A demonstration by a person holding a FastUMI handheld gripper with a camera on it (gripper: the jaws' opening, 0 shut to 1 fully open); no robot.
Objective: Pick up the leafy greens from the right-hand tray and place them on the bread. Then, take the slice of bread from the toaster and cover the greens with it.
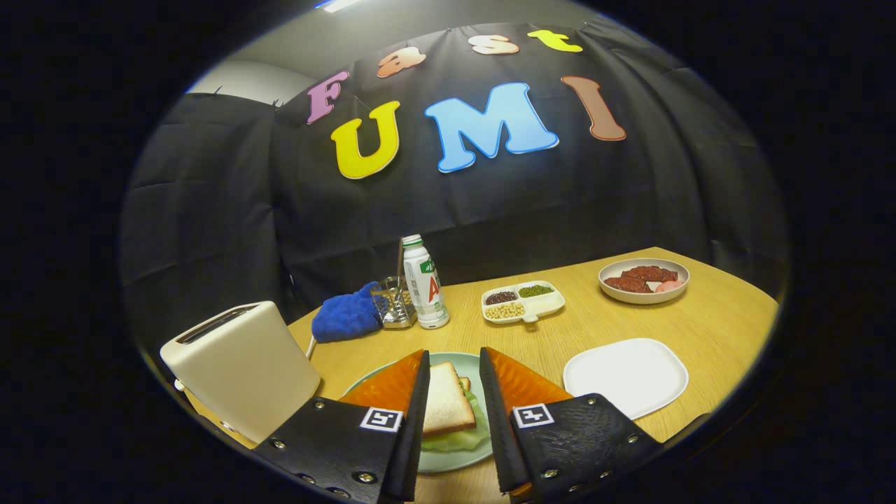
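Observation:
A slice of bread (448,399) lies flat on leafy greens (456,439), whose edge sticks out beneath it. They rest on a pale green plate (455,462), and a corner of a lower slice (465,383) peeks out behind. My gripper (453,351) is open above the plate. The stack shows in the gap between its fingers, and neither finger presses on it. The cream toaster (245,364) stands to the left of the fingers, its slots dark. The white right-hand tray (626,374) lies bare just right of the fingers.
Beyond the plate stand a bottle (425,283), a blue cloth (346,318) beside a small metal rack (394,302), a divided dish of beans (523,302) and a bowl of meat (644,280). The wooden table (714,322) ends at the black cloth wall.

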